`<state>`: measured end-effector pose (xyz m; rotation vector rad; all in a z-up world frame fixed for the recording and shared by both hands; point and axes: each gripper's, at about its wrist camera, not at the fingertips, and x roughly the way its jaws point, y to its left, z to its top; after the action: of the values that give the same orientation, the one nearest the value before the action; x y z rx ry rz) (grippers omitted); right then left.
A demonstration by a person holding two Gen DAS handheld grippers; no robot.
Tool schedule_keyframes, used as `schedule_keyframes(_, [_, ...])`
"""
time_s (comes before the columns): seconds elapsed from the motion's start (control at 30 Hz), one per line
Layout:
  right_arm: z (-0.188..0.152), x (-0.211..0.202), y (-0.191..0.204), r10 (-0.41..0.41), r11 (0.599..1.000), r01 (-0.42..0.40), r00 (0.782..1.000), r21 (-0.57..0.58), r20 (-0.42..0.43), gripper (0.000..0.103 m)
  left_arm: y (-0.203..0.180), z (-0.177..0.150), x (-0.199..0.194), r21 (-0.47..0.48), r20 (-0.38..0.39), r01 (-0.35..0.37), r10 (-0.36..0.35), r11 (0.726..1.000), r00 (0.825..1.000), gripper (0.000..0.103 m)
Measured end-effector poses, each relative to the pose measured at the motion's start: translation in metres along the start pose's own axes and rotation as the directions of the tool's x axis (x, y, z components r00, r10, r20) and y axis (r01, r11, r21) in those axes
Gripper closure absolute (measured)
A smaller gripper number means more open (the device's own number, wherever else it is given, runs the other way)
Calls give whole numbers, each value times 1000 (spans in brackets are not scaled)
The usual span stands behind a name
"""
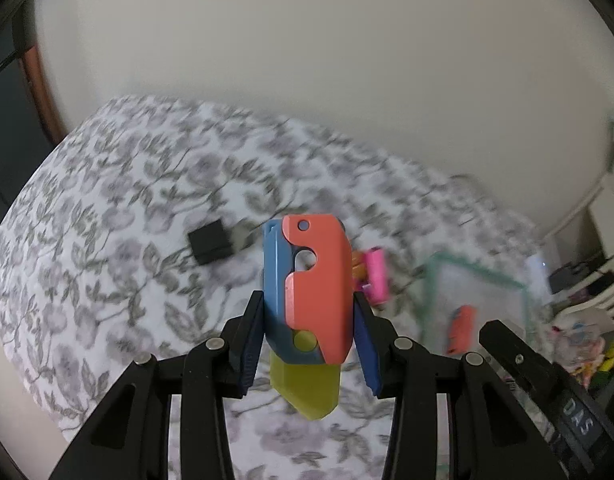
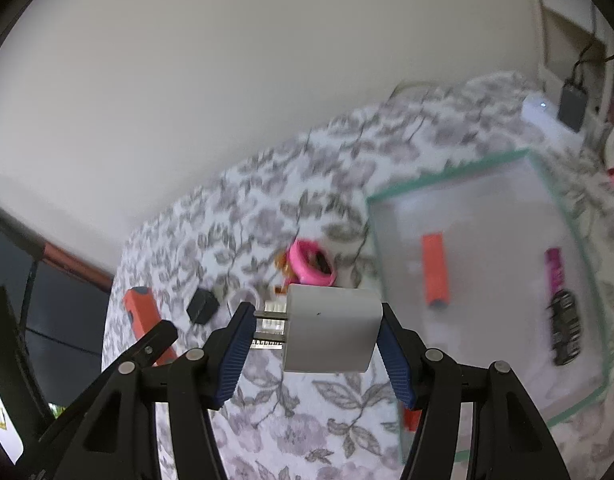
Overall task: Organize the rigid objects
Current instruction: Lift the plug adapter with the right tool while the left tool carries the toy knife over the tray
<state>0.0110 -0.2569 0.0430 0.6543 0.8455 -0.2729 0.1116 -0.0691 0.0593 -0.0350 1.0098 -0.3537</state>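
Note:
My left gripper (image 1: 309, 320) is shut on a toy knife (image 1: 319, 280) with an orange and blue handle and a yellow-green blade pointing back toward the camera. It hangs above the floral cloth (image 1: 107, 200). My right gripper (image 2: 315, 328) is shut on a white charger plug (image 2: 331, 328), one pad on its metal prongs on the left and the other on its body. A glass tray (image 2: 447, 176) with a green rim lies to the right. It holds an orange bar (image 2: 437, 276), a magenta tube (image 2: 555, 272) and a black piece (image 2: 565, 332). The toy knife (image 2: 141, 308) also shows at the left of the right wrist view.
A black cube (image 2: 203, 306), a pink ring (image 2: 307, 264) and a small orange item (image 2: 283, 260) lie on the cloth left of the tray. A bare wall (image 1: 307, 60) stands behind. Shelves with cables and a black adapter (image 2: 573, 104) sit at the far right.

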Motion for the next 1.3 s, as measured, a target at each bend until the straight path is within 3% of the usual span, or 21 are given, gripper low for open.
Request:
schedule_keyframes(0.1, [10,-20,-10,-31,1000,31,998,4,52,40,-15,1,-11,17,28,62,-62,998,998,59])
schedule_keyframes(0.33, [34,-70,-51,-126,991,117,977,62,173,40,-59,-10,-23,113,59,105,-113,988,992,59])
schedule_keyframes(0.73, [49,-99,-105,-308,951,294,926,93,217,40,-138,-57,6,292,-33,148,-145,945,989,59])
schedule_keyframes(1.03, [49,-61,-131,-392,920,388,912,56,120,40,-157,-86,55,314,-164,141,-92,939,982,59])
schedule_keyframes(1.3, [28,9,-159,-448,894,449,891,-6,-78,39,-160,-107,90,336,-246,117,-33,935,969,59])
